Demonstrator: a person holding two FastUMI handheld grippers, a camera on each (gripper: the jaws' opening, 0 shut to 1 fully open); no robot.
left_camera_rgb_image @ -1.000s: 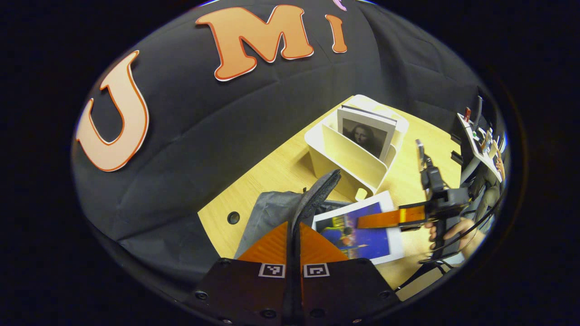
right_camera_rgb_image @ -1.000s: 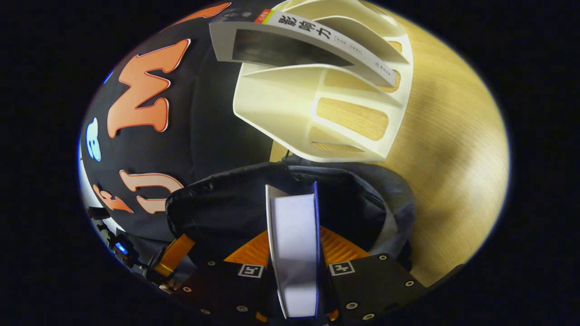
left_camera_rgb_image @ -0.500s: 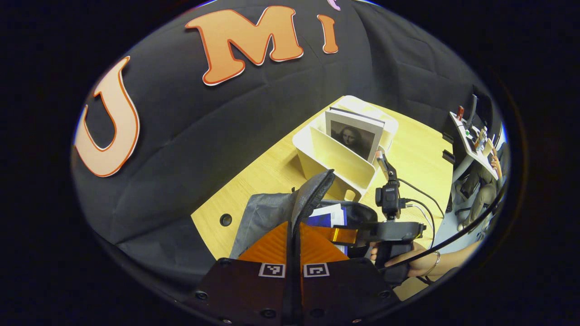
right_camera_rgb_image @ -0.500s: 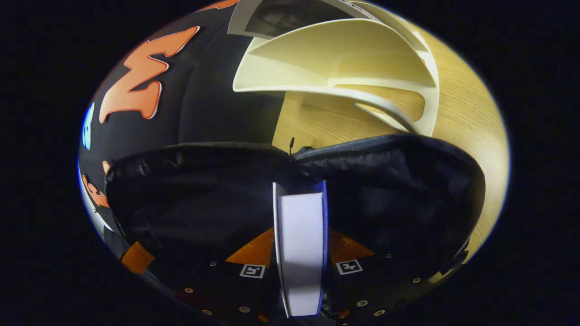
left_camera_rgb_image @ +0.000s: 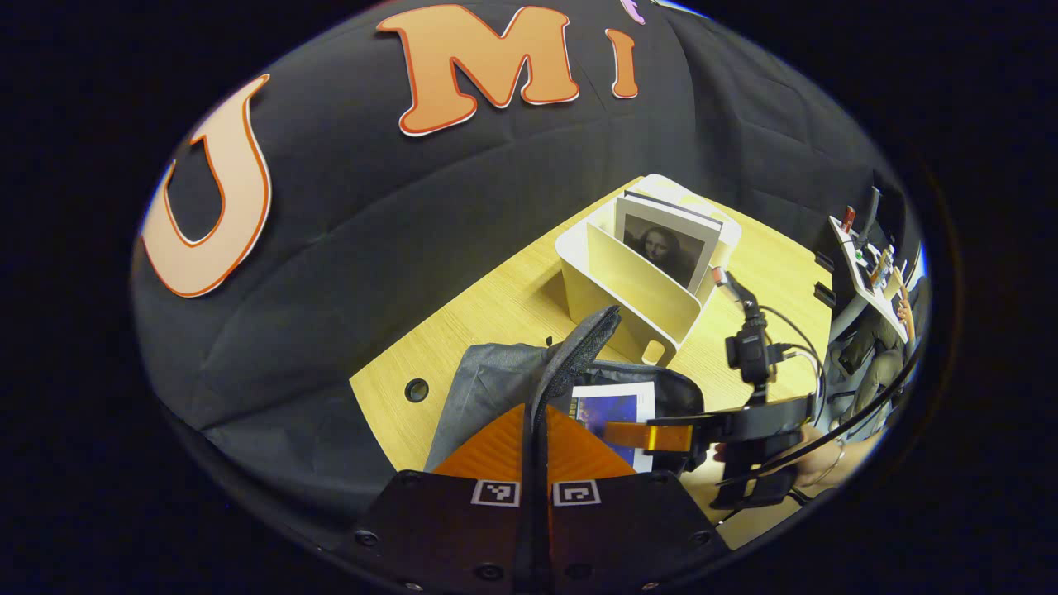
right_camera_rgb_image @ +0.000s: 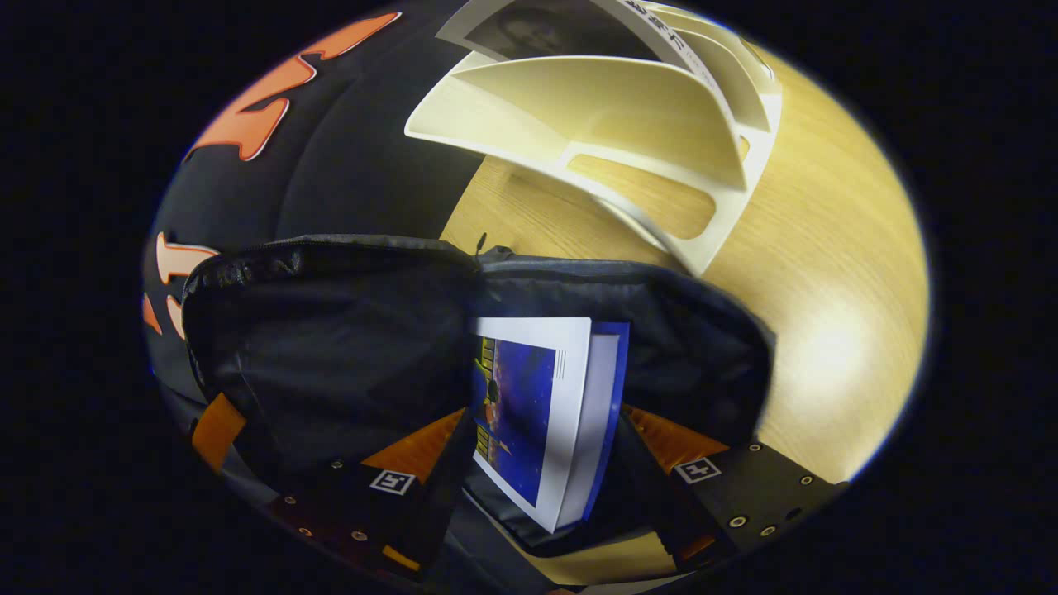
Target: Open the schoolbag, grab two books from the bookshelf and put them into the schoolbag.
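Note:
In the left gripper view my left gripper is shut on the raised flap of the grey schoolbag and holds its mouth open. A blue-covered book lies in that mouth. The right gripper reaches in from the right beside it. In the right gripper view my right gripper is open. Its fingers stand apart on either side of the blue book, which leans tilted inside the dark schoolbag. Behind the bag stands the cream bookshelf with a portrait-cover book upright in it.
The wooden table has a round hole left of the bag. The bookshelf stands close behind the bag's rim. A person's hand holds the right gripper. A desk with small items stands far right.
The right gripper's fingers have spread and let go of the blue book, which now leans tilted inside the bag. The left gripper still holds the flap up.

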